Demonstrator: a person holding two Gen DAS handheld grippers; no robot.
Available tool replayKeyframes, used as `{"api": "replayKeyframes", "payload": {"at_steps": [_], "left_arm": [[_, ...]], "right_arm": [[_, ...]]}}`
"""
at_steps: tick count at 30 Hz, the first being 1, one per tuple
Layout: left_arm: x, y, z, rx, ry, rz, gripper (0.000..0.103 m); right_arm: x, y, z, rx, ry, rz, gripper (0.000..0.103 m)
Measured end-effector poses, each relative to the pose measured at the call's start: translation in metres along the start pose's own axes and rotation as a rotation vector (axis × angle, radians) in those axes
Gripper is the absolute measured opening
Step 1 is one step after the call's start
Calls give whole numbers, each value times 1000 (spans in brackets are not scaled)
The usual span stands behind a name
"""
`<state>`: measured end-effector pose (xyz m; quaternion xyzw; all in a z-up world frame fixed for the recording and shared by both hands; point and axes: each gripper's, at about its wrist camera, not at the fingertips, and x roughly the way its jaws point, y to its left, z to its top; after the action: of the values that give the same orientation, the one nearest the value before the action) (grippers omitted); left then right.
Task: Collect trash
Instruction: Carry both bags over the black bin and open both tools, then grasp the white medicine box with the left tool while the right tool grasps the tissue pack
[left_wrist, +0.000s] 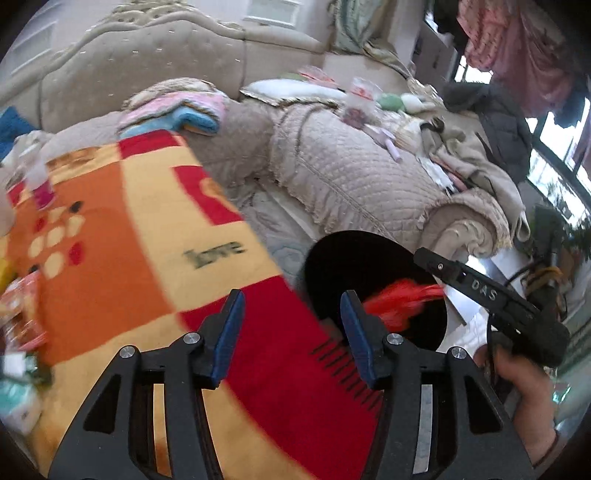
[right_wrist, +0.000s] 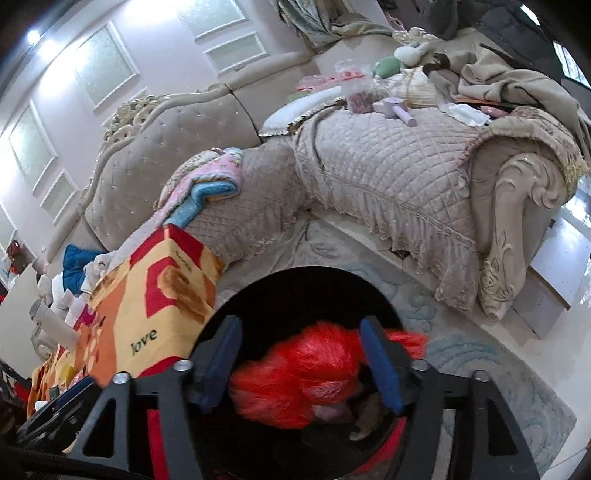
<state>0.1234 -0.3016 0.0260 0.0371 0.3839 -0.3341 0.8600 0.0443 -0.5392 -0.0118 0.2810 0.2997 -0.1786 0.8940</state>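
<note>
— Any writing you can read here?
— The word "love", in dark letters on a yellow patch of the orange, red and yellow blanket (left_wrist: 147, 236); the right wrist view shows it too.
— Anything else?
— "DAS", in pale capitals on the black body of the right gripper (left_wrist: 424, 291), seen from the left wrist. Nothing more is legible.

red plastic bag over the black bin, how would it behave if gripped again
The red plastic bag looks crumpled and thin, so it is probably floppy and very light. Its glossy film may slip between the pads. Over the black bin, it would likely drift rather than drop straight.
</note>
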Motion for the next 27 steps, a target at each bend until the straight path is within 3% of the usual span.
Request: {"api": "replayKeyframes", "payload": {"at_steps": [7, 10, 12, 16, 20, 23, 27], "left_arm": [[-74, 51, -29, -106, -65, 34, 52], [-107, 81, -47, -143, -98, 71, 53], [-125, 102, -57, -173, -115, 102, 60], [-162, 157, -82, -207, -163, 246, 70], [-179, 225, -118, -371, -137, 338, 70], [-179, 264, -144, -570, -113, 266, 70], [-167, 286, -155, -769, -118, 186, 70]], "right_arm": [[-5, 32, -3, -44, -30, 23, 67], [-15, 62, -11, -110, -71, 71, 67], [-20, 90, -21, -189, -86, 107, 67], [-21, 142, -47, -346, -72, 163, 70], [-15, 185, -73, -459, -15, 248, 70], [-9, 210, -92, -532, 5, 280, 70], [-5, 235, -109, -596, 10, 318, 70]]}}
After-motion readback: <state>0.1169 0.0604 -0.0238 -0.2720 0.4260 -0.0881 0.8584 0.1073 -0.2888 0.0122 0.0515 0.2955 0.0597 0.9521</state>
